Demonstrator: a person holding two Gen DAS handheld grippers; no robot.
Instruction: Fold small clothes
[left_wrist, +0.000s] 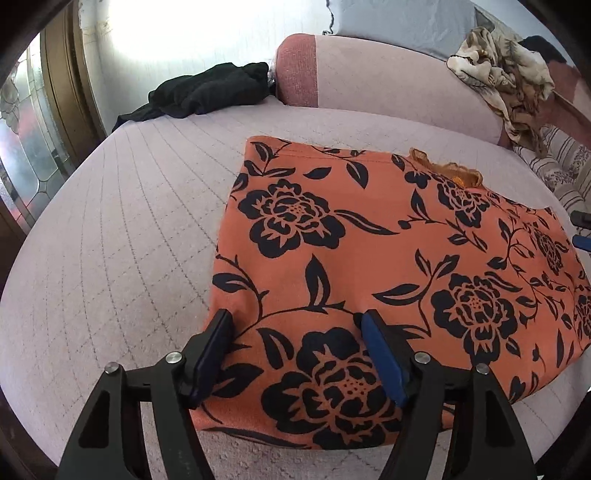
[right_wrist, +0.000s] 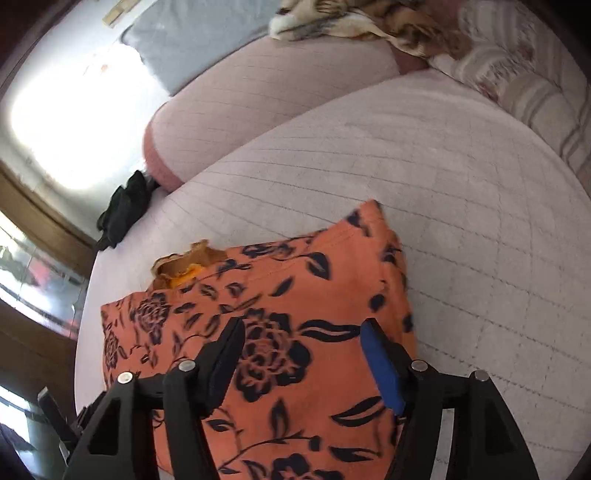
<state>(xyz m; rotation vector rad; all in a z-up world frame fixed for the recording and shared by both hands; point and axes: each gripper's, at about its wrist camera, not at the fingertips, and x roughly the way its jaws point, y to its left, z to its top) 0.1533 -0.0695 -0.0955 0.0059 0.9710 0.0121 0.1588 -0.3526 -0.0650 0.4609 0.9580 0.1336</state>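
Near the bed's (left_wrist: 110, 221) front edge, my left fingers (left_wrist: 295, 350) and right fingers (right_wrist: 301, 363) stand wide, empty, over the orange floral garment (left_wrist: 369, 240): soft, light, limp; I'd pinch its corners.

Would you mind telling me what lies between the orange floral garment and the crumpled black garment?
Only bare pale quilted bedcover separates orange floral garment from black garment, per left wrist view.

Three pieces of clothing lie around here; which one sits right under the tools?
The orange garment with black flowers, spread flat. The black garment and the beige patterned one lie crumpled farther back.
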